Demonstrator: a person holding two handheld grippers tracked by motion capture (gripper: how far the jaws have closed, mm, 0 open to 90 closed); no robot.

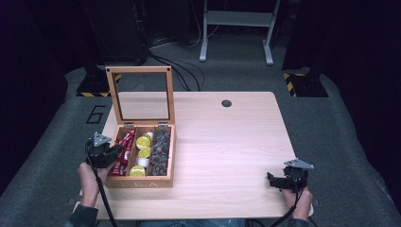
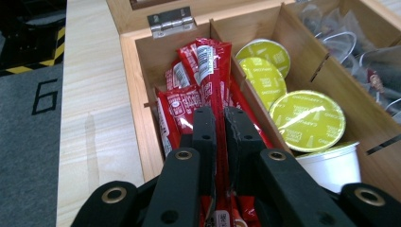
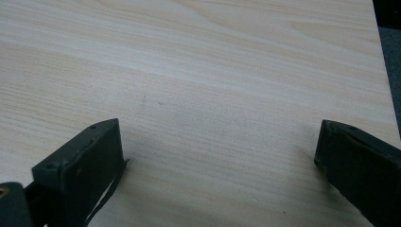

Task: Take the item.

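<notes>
A wooden box (image 1: pixel 140 181) with three compartments sits on the left part of the tabletop (image 1: pixel 227 156), its glass-paned lid (image 1: pixel 142 94) standing open and upright at the back. The left compartment holds red sachets (image 2: pixel 198 80), the middle one yellow-lidded capsules (image 2: pixel 307 120), and the right one dark wrapped items (image 1: pixel 161 146), probably tea bags; the wrappers are hard to read. The left gripper (image 2: pixel 220 124) reaches into the left compartment, its jaws drawn almost together and pinching one red sachet between them. The right gripper (image 1: pixel 276 180) rests low over bare tabletop near the right front corner, well apart from the box, jaws spread wide with nothing between them.
</notes>
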